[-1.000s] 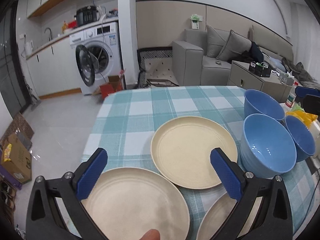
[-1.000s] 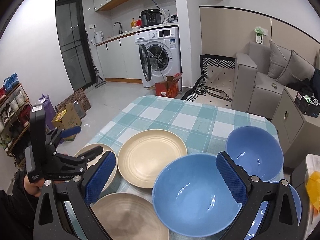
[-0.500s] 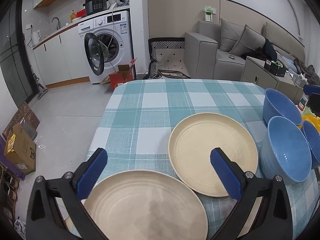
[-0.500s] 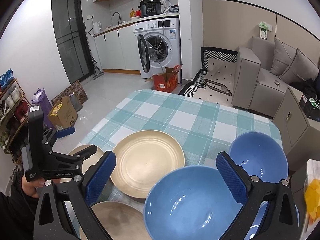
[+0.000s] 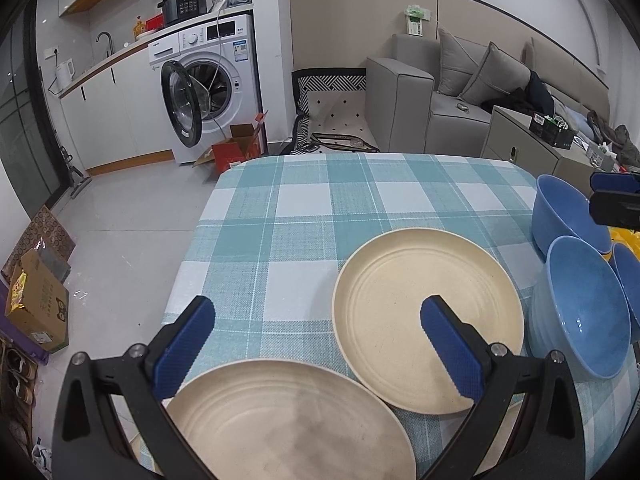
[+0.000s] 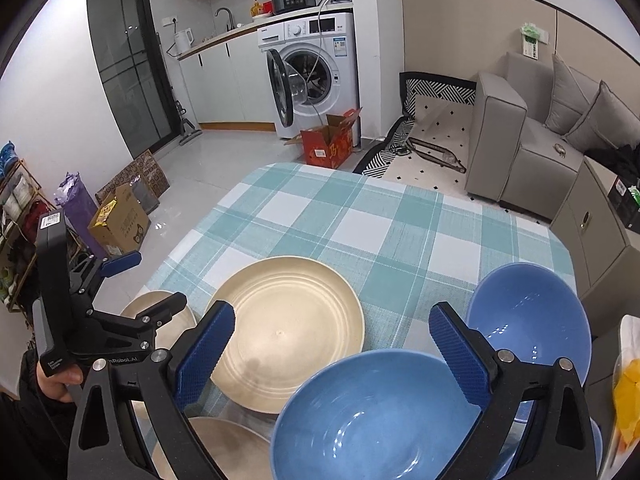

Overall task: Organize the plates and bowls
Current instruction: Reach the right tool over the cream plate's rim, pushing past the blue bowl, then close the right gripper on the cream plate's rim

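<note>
Three beige plates lie on the checked tablecloth (image 5: 304, 216): a near plate (image 5: 288, 420), a middle plate (image 5: 428, 320), and in the right wrist view a third plate (image 6: 216, 448) at the bottom edge. My left gripper (image 5: 318, 346) is open above the near plate's far rim, holding nothing. Three blue bowls crowd the table's right side: a near bowl (image 6: 372, 420), a far bowl (image 6: 532, 320), and a small one (image 5: 630, 276). My right gripper (image 6: 332, 354) hovers open over the near bowl's far rim. The right wrist view also shows the left gripper (image 6: 150, 280) above the left plate (image 6: 164, 312).
A hand (image 6: 56, 376) holds the left gripper at the table's left edge. A yellow bag (image 6: 628, 392) sits past the bowls. Beyond the table are a washing machine (image 5: 208, 80) with its door open, a red box (image 6: 332, 140), cardboard boxes (image 5: 36, 304), a sofa (image 5: 440, 96) and a cabinet (image 6: 592, 232).
The left gripper has shifted left and drawn back, so the plates sit further right in its view. The right gripper has backed off slightly. Both stay open.
</note>
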A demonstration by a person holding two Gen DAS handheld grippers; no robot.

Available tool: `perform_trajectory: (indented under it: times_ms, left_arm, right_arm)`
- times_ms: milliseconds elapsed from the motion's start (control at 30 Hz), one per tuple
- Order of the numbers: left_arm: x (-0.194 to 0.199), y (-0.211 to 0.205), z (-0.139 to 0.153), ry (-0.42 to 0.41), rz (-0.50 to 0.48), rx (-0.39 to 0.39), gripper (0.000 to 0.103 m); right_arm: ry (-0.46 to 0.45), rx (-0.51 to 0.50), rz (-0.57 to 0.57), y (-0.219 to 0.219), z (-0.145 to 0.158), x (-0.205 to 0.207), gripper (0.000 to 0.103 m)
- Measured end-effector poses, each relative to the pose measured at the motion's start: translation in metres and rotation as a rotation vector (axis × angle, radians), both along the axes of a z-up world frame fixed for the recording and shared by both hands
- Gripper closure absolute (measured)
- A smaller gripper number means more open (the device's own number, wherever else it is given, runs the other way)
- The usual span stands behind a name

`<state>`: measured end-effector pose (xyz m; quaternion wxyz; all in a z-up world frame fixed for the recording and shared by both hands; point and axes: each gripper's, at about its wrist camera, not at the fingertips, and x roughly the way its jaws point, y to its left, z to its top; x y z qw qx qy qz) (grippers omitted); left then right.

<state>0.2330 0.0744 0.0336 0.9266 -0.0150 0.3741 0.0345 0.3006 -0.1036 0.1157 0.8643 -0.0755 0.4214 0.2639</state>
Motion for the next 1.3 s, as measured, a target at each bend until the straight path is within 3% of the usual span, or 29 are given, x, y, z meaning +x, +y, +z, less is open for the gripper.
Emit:
perform_trajectory:
  times_ms: [467,833,967,1300]
  left_arm:
    - [0.014,-0.005,-0.006,0.024,-0.017,0.014,0.000]
    - [0.023,-0.004,-0.017,0.049,-0.024,0.008,0.000]
    - [0.028,-0.006,-0.022,0.063,-0.022,0.015,0.000]
    - [0.036,-0.011,-0.029,0.093,-0.039,0.020,0.001]
  right_arm:
    - [0.105,-0.048,0.013,0.014,-0.030,0.030,0.004]
    - [0.173,-0.092,0.026,0.029,-0.048,0.047,0.009]
    - [0.212,-0.098,0.037,0.034,-0.058,0.054,0.018]
    - [0.277,-0.136,0.047,0.041,-0.078,0.067,0.018]
